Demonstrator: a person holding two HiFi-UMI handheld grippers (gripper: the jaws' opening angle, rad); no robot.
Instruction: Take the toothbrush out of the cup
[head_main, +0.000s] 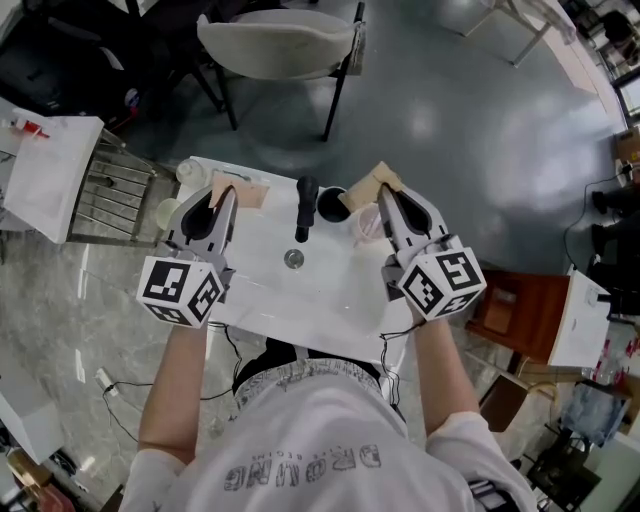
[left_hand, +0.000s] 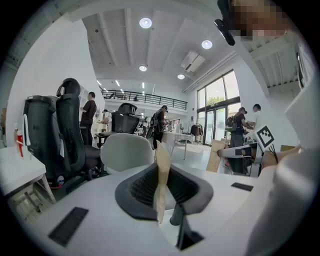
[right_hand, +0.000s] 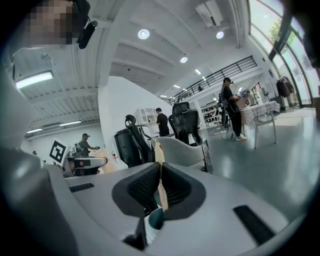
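My left gripper (head_main: 228, 196) is shut on a thin tan piece of card (head_main: 243, 190); in the left gripper view the card (left_hand: 162, 175) stands edge-on between the dark pads. My right gripper (head_main: 382, 193) is likewise shut on a second tan card (head_main: 368, 184), which the right gripper view shows pinched upright (right_hand: 159, 150). Both grippers hang over the far part of a white basin top (head_main: 300, 295). A black cup (head_main: 333, 203) stands between them beside a black tap (head_main: 305, 205). A clear, pink-tinged container (head_main: 366, 228) sits under the right gripper. I cannot make out a toothbrush.
A drain (head_main: 293, 259) lies in the basin's middle. A grey chair (head_main: 280, 40) stands beyond the basin and a wire rack (head_main: 110, 195) to its left. Two small pale containers (head_main: 188, 172) sit at the far left corner. Cables trail on the floor.
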